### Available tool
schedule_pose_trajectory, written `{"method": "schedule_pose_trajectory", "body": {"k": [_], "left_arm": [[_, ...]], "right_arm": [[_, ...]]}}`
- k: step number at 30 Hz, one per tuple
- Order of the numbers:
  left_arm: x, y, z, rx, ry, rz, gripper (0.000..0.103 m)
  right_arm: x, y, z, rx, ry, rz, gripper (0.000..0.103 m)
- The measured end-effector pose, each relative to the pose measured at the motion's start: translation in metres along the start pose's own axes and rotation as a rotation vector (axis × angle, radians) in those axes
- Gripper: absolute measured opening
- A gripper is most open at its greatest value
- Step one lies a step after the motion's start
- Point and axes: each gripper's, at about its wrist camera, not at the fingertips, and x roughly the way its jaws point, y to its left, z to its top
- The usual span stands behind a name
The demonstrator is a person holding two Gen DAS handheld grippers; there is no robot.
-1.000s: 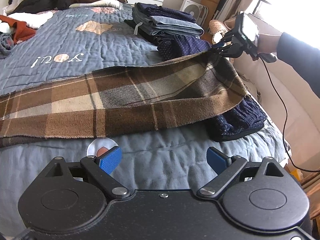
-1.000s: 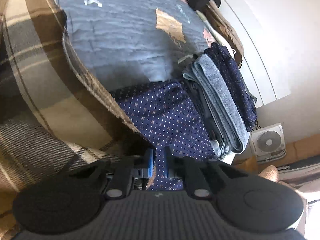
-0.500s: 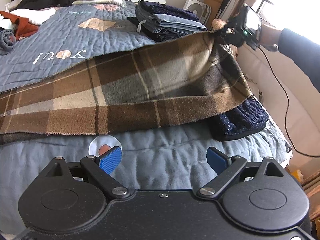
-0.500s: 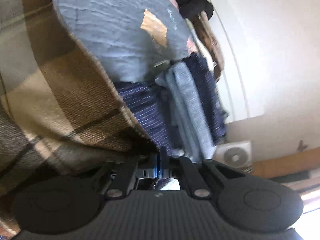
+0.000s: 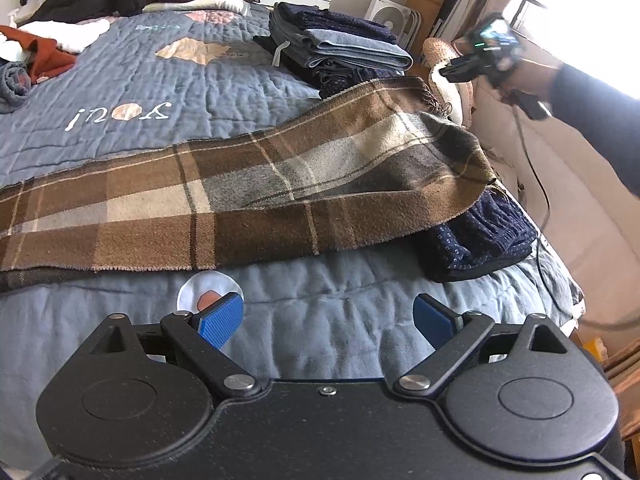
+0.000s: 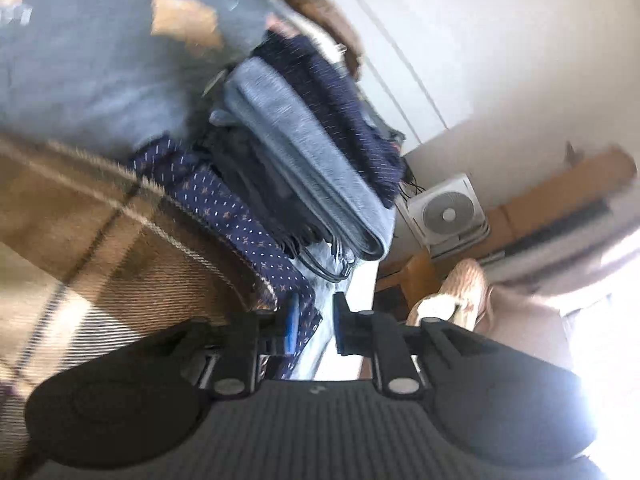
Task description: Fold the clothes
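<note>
A long brown plaid scarf (image 5: 248, 184) lies across the blue quilt (image 5: 132, 92), its right end draped over a navy dotted garment (image 5: 480, 240). My left gripper (image 5: 328, 320) is open and empty, low over the quilt's near edge, short of the scarf. My right gripper (image 5: 452, 72) hovers beyond the scarf's far right corner. In the right wrist view it (image 6: 316, 324) is slightly open and holds nothing; the scarf (image 6: 100, 224) lies just to its left, over navy dotted cloth (image 6: 240, 220).
A stack of folded blue and navy clothes (image 5: 340, 44) sits at the quilt's far right. Loose clothes (image 5: 60, 36) pile at the far left. A white fan (image 6: 448, 216) stands past the bed, a beige sofa (image 5: 560, 184) on the right.
My right gripper has let go of the scarf's corner, opened slightly and pulled away to the right. The raised scarf end has dropped onto the bed. My left gripper has not moved.
</note>
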Motion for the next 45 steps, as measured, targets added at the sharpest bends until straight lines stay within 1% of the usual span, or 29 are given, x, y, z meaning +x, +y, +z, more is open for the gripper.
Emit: {"method": "schedule_pose_trajectory", "body": {"k": [1,2,3,6,9,12,13,16,21,23,26,28,32,35,37,38,39,42,45], "left_arm": [[0.000,-0.001,0.000,0.002,-0.001,-0.001,0.091],[-0.001,-0.002,0.000,0.007,-0.003,-0.001,0.091],[-0.001,-0.003,0.000,0.012,-0.006,-0.002,0.091],[-0.003,-0.008,0.000,0.029,-0.016,-0.003,0.091],[-0.005,-0.012,0.000,0.034,-0.028,-0.006,0.091],[-0.007,-0.015,0.001,0.041,-0.046,-0.016,0.091],[-0.008,-0.017,0.001,0.049,-0.052,-0.016,0.091],[-0.009,-0.023,0.001,0.069,-0.064,-0.016,0.091],[-0.011,-0.029,-0.001,0.091,-0.075,-0.021,0.091],[-0.012,-0.031,-0.002,0.095,-0.077,-0.022,0.091],[-0.012,-0.032,-0.002,0.098,-0.079,-0.023,0.091],[-0.011,-0.032,-0.002,0.101,-0.077,-0.022,0.091],[-0.012,-0.031,-0.002,0.104,-0.079,-0.021,0.091],[-0.014,-0.031,-0.001,0.101,-0.084,-0.022,0.091],[-0.014,-0.031,-0.001,0.097,-0.084,-0.025,0.091],[-0.014,-0.030,-0.001,0.097,-0.083,-0.027,0.091],[-0.014,-0.030,-0.001,0.097,-0.083,-0.028,0.091],[-0.015,-0.030,-0.001,0.096,-0.083,-0.032,0.091],[-0.015,-0.030,-0.001,0.099,-0.082,-0.033,0.091]], "right_arm": [[-0.017,-0.007,-0.008,0.071,-0.022,0.012,0.036],[-0.033,-0.015,-0.016,0.145,-0.047,0.025,0.038],[-0.050,-0.020,-0.026,0.218,-0.067,0.057,0.042],[-0.099,-0.024,-0.058,0.406,-0.128,0.130,0.046],[-0.141,-0.021,-0.098,0.659,-0.142,0.244,0.050],[-0.162,-0.014,-0.146,0.978,-0.091,0.374,0.051],[-0.166,-0.008,-0.161,1.069,-0.064,0.419,0.051],[-0.165,0.015,-0.197,1.260,0.010,0.513,0.051],[-0.136,0.043,-0.239,1.619,0.071,0.646,0.051],[-0.125,0.052,-0.254,1.762,0.061,0.665,0.051],[-0.109,0.059,-0.267,1.922,0.047,0.650,0.051],[-0.103,0.062,-0.268,1.952,0.052,0.640,0.051],[-0.095,0.061,-0.260,1.941,0.024,0.647,0.051],[-0.093,0.058,-0.256,1.940,0.034,0.649,0.051],[-0.089,0.059,-0.249,1.918,0.101,0.650,0.051],[-0.090,0.059,-0.246,1.904,0.120,0.642,0.051],[-0.094,0.059,-0.245,1.894,0.127,0.635,0.051],[-0.101,0.064,-0.248,1.920,0.132,0.635,0.051],[-0.098,0.066,-0.248,1.958,0.139,0.601,0.051]]}}
